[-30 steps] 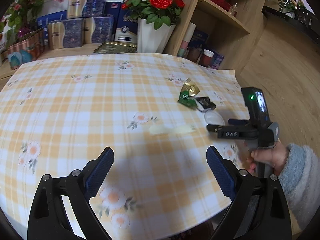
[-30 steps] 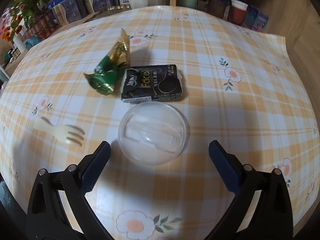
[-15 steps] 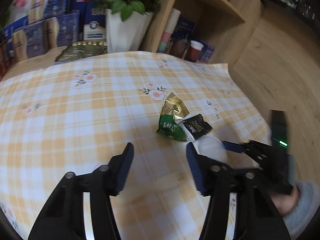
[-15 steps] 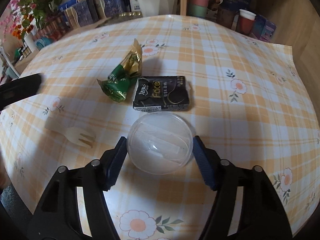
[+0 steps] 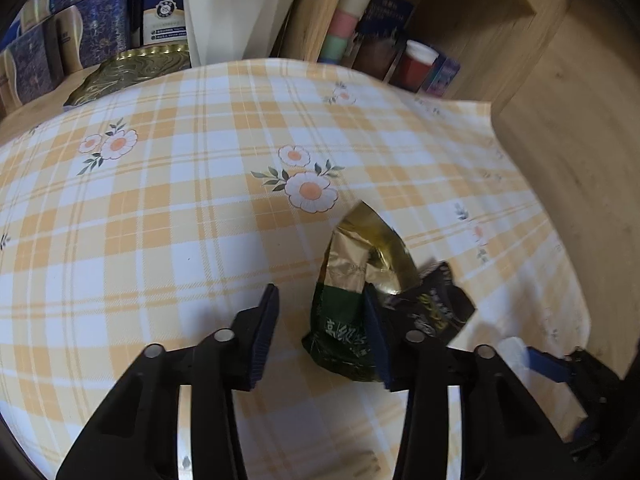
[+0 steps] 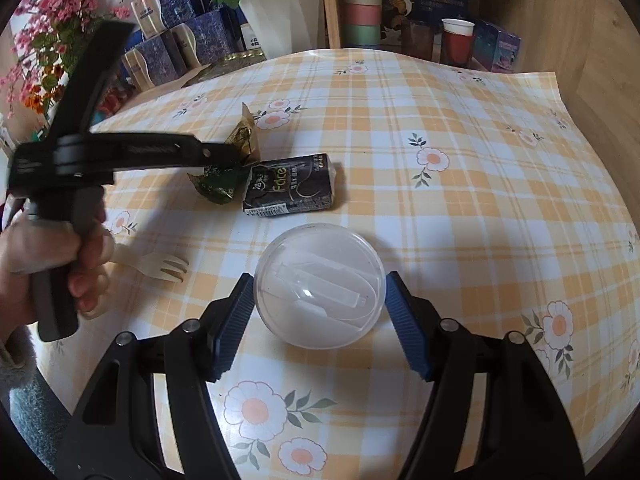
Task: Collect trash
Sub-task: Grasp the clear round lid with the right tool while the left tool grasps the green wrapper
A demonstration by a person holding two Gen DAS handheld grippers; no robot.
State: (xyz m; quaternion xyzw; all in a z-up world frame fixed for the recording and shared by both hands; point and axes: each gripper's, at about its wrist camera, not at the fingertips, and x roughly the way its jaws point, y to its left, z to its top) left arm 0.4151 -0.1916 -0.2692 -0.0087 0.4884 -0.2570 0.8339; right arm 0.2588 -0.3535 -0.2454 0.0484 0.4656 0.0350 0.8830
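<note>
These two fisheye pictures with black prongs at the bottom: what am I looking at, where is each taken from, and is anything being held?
There is no robot here. A person holds a hand-operated gripper in each hand, and a camera on each looks forward along its jaws.

The left wrist view shows the left gripper partly closed beside a crumpled green and gold wrapper. One pad is against the wrapper, the other is apart from it, so nothing is held yet.

The right wrist view shows the right gripper with its jaws on either side of a clear round plastic lid; whether they press it, I cannot tell. That view also shows a black tissue pack and a small plastic fork on the checked tablecloth.
</note>
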